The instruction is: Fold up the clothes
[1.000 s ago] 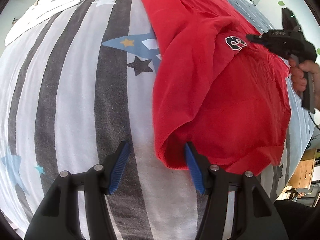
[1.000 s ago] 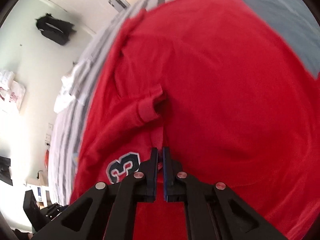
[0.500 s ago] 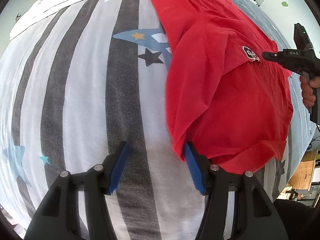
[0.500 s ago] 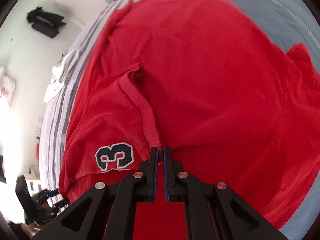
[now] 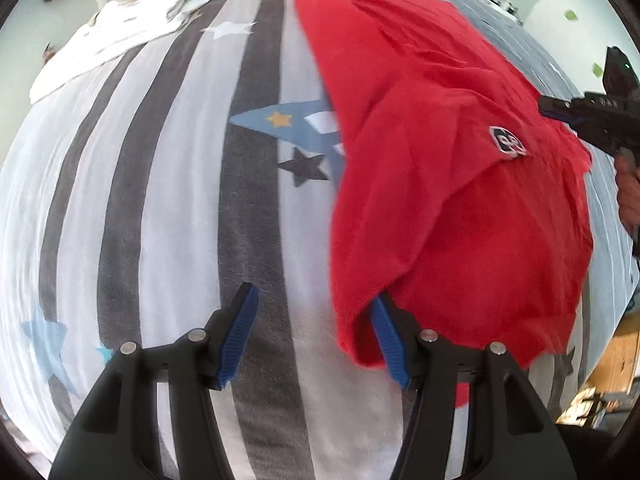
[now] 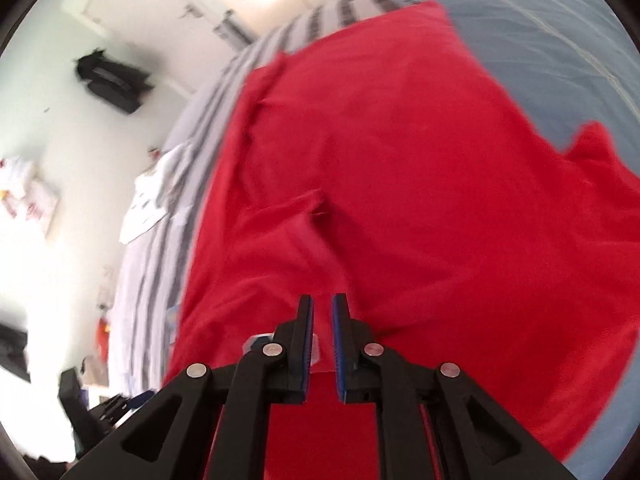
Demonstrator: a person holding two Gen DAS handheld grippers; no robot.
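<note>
A red shirt [image 5: 440, 160] lies on a striped bedcover [image 5: 160, 200], one side folded over so a number patch [image 5: 506, 142] faces up. My left gripper [image 5: 314, 336] hovers over the shirt's near left edge, its jaws open. The folded red edge hangs just in front of the right blue pad [image 5: 386, 340] and nothing is pinched. A person's hand holds my right gripper [image 5: 546, 106] at the far right beside the patch. In the right wrist view, my right gripper [image 6: 322, 340] has its jaws opening by a narrow gap above the red shirt [image 6: 400, 200], no cloth pressed between them.
A white garment [image 5: 120, 36] lies crumpled at the bed's far left, also seen as white cloth [image 6: 156, 200] in the right wrist view. A black bag [image 6: 112, 84] hangs on the wall. Wooden furniture [image 5: 612, 356] stands past the bed's right edge.
My right gripper's jaws have parted from shut and let go of the sleeve fold, lifting a little off the shirt. The left gripper has shifted so the shirt's edge sits by its right finger.
</note>
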